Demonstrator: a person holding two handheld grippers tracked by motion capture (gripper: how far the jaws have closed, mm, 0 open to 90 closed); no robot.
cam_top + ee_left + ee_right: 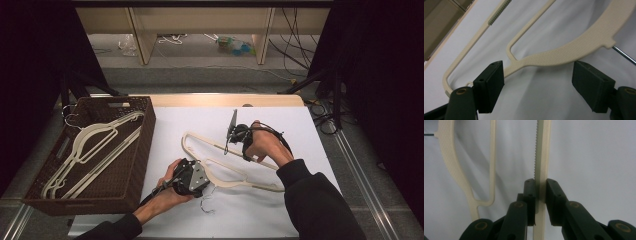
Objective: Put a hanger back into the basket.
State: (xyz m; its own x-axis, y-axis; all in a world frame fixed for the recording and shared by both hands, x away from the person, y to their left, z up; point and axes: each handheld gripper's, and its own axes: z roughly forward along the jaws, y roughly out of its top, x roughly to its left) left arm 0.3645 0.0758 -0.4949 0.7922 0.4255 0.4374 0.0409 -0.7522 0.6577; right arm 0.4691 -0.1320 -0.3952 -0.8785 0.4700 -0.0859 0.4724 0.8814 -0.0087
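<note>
The right tool (540, 192) is clenching the cream hanger (227, 167), its two black jaws pressing from either side on the hanger's straight lower bar (541, 150), whose notched edge is running up between them in the right gripper view. In the high view, the person's right hand (265, 142) is holding that tool (235, 134) over the bar near the middle of the tabletop (290, 125).

The left tool (537, 86) is standing released, its jaws spread wide with the hanger's broad curved shoulder (574, 47) lying between and just beyond the pads, neither pad touching it. In the high view, the left hand (167, 192) is gripping this tool (192, 177) at the near side of the hanger, close to its neck. A thin metal hook (207, 197) is sticking out from the neck toward the person.

The hanger is lying flat on the white sheet covering the tabletop, stretching from its rounded end (186, 137) beside the basket across to the right forearm.

To the left, a dark woven basket (137, 150) is sitting on the tabletop edge, holding more cream hangers (92, 150) stacked at a slant inside it.
</note>
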